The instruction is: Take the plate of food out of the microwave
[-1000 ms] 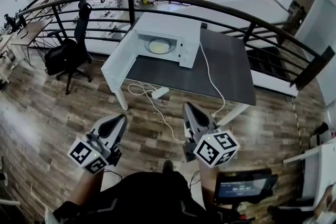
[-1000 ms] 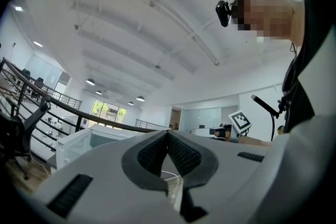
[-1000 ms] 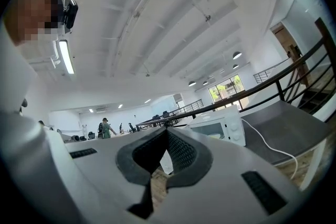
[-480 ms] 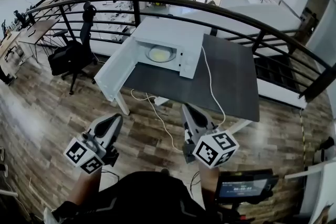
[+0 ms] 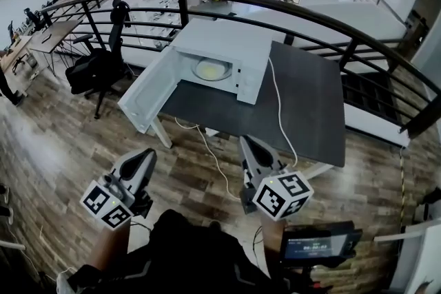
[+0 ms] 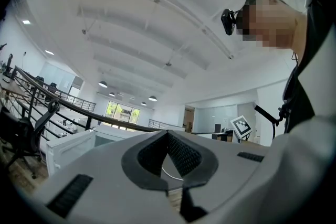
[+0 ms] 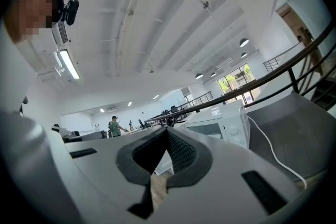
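A white microwave [image 5: 231, 45] stands on the dark table [image 5: 310, 100] with its door [image 5: 148, 96] swung wide open to the left. Inside sits a pale plate of food [image 5: 211, 69]. The right gripper view shows the same microwave [image 7: 223, 120] from the side. Both grippers are held low over the wooden floor, well short of the table. My left gripper [image 5: 146, 158] is shut with its tips together and nothing held. So is my right gripper [image 5: 246, 142], tips touching and empty.
A white power cable [image 5: 279, 117] runs from the microwave across the table and down to a power strip [image 5: 210, 132] on the floor. A black railing [image 5: 324, 14] curves behind the table. An office chair [image 5: 96, 72] stands at the left. A tablet [image 5: 317, 244] sits bottom right.
The table and microwave have come slightly closer and lower in the head view as the person steps forward. Both grippers keep the same shut pose, the left drifting a little lower.
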The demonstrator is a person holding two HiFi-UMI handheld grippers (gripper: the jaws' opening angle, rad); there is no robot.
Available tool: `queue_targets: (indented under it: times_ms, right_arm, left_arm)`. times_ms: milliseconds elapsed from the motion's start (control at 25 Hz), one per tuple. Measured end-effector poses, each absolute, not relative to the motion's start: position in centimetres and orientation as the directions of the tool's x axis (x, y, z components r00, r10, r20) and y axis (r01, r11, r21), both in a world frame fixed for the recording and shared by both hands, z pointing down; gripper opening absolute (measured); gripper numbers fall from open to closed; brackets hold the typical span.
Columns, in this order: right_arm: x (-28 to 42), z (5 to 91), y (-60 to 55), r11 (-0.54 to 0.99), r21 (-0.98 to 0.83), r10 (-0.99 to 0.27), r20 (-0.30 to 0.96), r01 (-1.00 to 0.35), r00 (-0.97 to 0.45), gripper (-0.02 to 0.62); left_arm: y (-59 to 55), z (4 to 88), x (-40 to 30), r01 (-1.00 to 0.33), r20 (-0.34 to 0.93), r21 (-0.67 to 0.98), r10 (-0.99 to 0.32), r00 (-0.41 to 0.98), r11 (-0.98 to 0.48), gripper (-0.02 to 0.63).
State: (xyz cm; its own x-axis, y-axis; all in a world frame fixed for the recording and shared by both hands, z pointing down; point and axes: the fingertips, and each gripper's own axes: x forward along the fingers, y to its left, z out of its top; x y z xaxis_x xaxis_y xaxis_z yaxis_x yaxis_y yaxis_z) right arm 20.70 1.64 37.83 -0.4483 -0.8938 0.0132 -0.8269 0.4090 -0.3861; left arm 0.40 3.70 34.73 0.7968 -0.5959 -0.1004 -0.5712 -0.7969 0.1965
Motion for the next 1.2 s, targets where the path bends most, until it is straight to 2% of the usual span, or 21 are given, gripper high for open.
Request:
queue_targets:
  times_ms: [440,1200]
  right_arm:
    - [18.6,37.5,-6.2,0.410,-0.396,-0.891,0.021,-0.822,-0.454,0.000]
    - [13.2,36.2,-18.5,0.338,-0.387,-0.928,0.015,-0.858,-0.373,0.000]
  left_arm:
    - [-4.3,35.5,-0.9,-0.588,-0.079,0.188,-0.608,0.790,-0.787,0.002]
    - [-17.9,33.9,-4.3,-0.485,-0.088,0.174,-0.504,0.859,-0.857,0.002]
